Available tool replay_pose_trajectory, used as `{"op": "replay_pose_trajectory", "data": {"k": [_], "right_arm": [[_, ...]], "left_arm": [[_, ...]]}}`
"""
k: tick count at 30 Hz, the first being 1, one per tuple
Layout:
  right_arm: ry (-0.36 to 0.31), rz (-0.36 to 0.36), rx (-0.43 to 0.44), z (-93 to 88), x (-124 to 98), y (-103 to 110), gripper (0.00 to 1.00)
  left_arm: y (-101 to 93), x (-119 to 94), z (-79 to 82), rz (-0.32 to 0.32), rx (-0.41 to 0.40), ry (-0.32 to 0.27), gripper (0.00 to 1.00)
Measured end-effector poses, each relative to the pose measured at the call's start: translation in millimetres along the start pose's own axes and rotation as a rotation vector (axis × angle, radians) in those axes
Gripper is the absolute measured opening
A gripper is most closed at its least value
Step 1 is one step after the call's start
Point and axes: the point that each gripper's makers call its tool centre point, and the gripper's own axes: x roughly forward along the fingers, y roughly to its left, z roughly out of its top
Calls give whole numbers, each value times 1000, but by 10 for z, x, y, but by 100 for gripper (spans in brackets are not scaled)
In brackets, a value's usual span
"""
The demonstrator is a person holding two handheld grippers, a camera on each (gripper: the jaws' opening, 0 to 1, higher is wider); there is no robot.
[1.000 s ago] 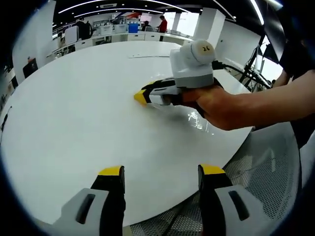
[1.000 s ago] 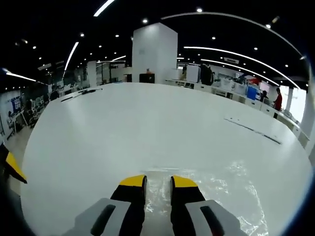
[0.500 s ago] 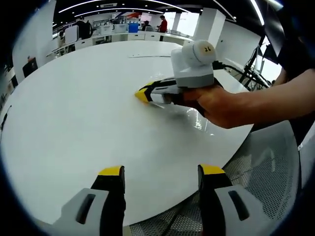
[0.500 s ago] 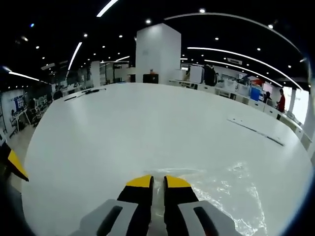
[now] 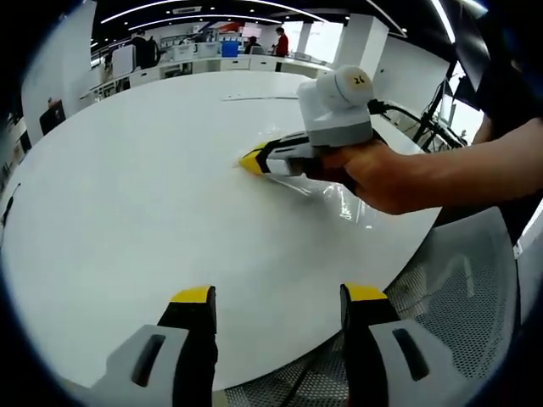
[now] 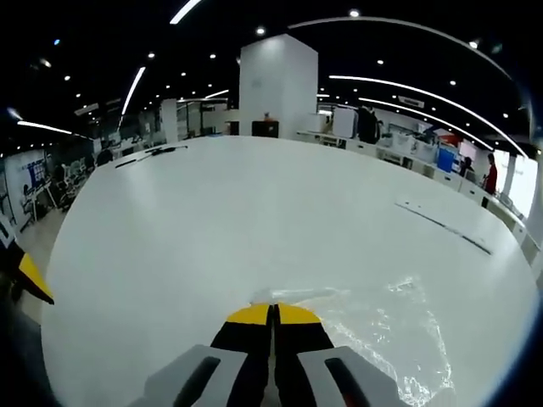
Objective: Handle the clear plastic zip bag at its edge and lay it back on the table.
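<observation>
right gripper (image 6: 273, 309) fingers clamped on the zip bag (image 6: 373, 326) edge; left gripper (image 5: 277, 297) fingers apart (round white table (image 5: 127, 195), mesh chair (image 5: 458, 288) beside).

We see a broad white round surface (image 5: 127, 195) with a thin dark strip (image 6: 441, 222) lying flat near its far side. Beyond the surface stands a white square pillar (image 6: 271, 85), with rows of office desks (image 5: 204, 59) and ceiling light strips (image 6: 136, 85) farther back. Just past the surface's near edge sits a grey mesh chair (image 5: 458, 288).
</observation>
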Motion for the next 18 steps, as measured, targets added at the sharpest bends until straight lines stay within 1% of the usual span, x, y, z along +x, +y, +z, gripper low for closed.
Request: {"op": "replay_pose_trajectory", "data": {"k": [3,5,7,9,10,15,18], "right_arm": [[5,11,2,-13,-100,-9,0],[3,22,-7,29,-203,9,0],[-9,36,-36,68,-271,32,0],[-16,42,-55,100,-302,37,0],[-23,45,-68,143,-368,50,0],[-32,62,-98,214,-462,78,0],[-32,78,-119,262,-564,120,0]], "left_arm": [[2,0,5,3,9,-2,58],[-6,-3,13,5,17,-4,58],[-11,-11,28,11,28,-6,58],[-17,-23,51,14,34,-15,57],[-12,-23,57,14,35,-18,57],[13,-29,99,15,36,-45,57],[22,-52,134,18,32,-64,57]]}}
